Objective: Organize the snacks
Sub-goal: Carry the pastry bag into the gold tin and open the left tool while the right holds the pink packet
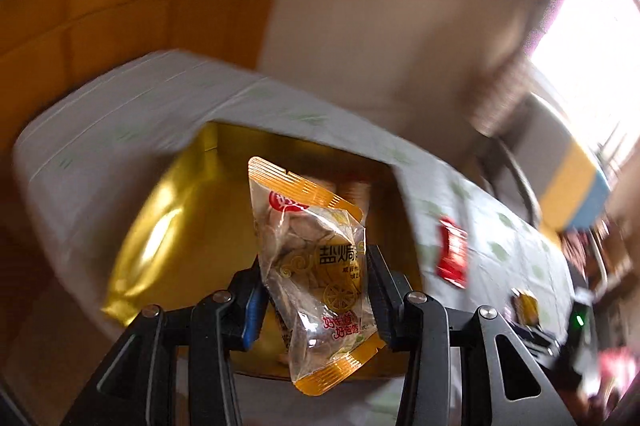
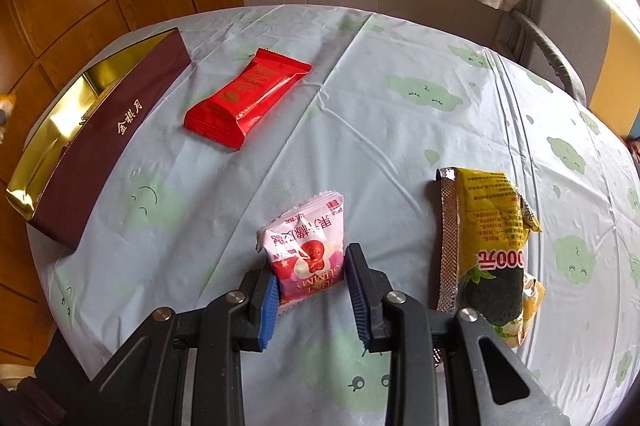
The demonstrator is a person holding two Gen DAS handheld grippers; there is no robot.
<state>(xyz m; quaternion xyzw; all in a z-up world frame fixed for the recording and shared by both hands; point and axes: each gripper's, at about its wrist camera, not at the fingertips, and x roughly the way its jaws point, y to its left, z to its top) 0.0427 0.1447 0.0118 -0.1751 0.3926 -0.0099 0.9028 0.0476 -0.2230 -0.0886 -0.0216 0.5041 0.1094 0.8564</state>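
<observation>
Fingers of left gripper [image 1: 316, 290] clamp clear snack pouch [image 1: 316, 266] above gold-lined box [image 1: 180, 209]; right gripper [image 2: 312, 286] pinches pink gummy packet [image 2: 308, 254] at near table [image 2: 400, 145] edge, open cloth beyond.

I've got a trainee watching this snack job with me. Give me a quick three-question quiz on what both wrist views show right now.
1. True or false: the left claw is empty.
2. Which packet sits between the right claw's pads? A. red packet B. pink gummy packet C. yellow packet
3. Fill in: the box on the tablecloth has a dark red outside and a ____ lining.

Key
1. False: it grips a clear, orange-edged snack packet, held in front of the open box.
2. B, gripped while it rests on the tablecloth.
3. Gold.
</observation>
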